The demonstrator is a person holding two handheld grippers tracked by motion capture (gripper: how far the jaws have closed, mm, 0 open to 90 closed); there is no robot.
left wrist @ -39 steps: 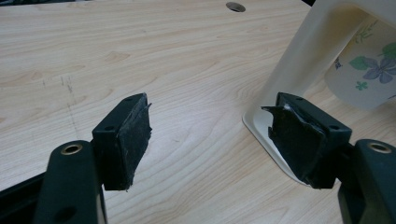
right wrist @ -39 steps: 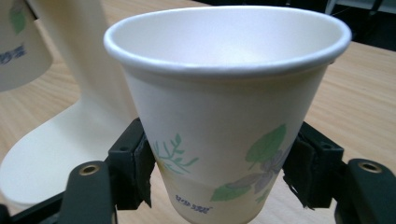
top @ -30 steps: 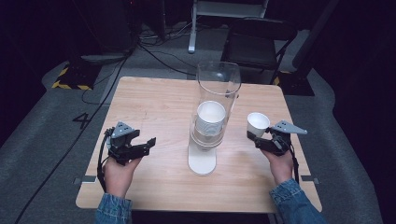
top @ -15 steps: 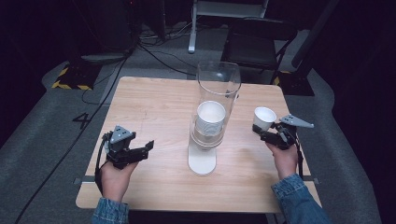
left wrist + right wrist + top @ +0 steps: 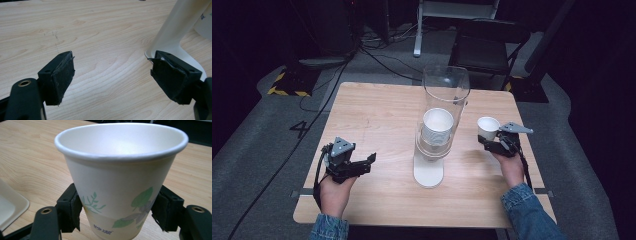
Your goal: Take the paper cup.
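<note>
A white paper cup (image 5: 120,182) with green leaf print stands upright between the pads of my right gripper (image 5: 117,213), which is shut on its lower part. In the high view that cup (image 5: 488,127) and right gripper (image 5: 492,142) are at the table's right side, right of the cup dispenser (image 5: 442,120), a clear tube on a white base holding a stack of cups. My left gripper (image 5: 367,162) rests low at the front left with its jaws open and nothing between them (image 5: 112,80); the dispenser's white foot (image 5: 172,42) is just beyond its right pad.
The wooden table (image 5: 377,115) is bare apart from the dispenser. Its front edge runs just under both forearms. Beyond the far edge there are a dark chair (image 5: 487,45), cables on the floor and a yellow-black striped block (image 5: 287,85).
My right gripper has shifted with the cup, first out to the right and then a little back and down. The left hand has slid slightly toward the front edge.
</note>
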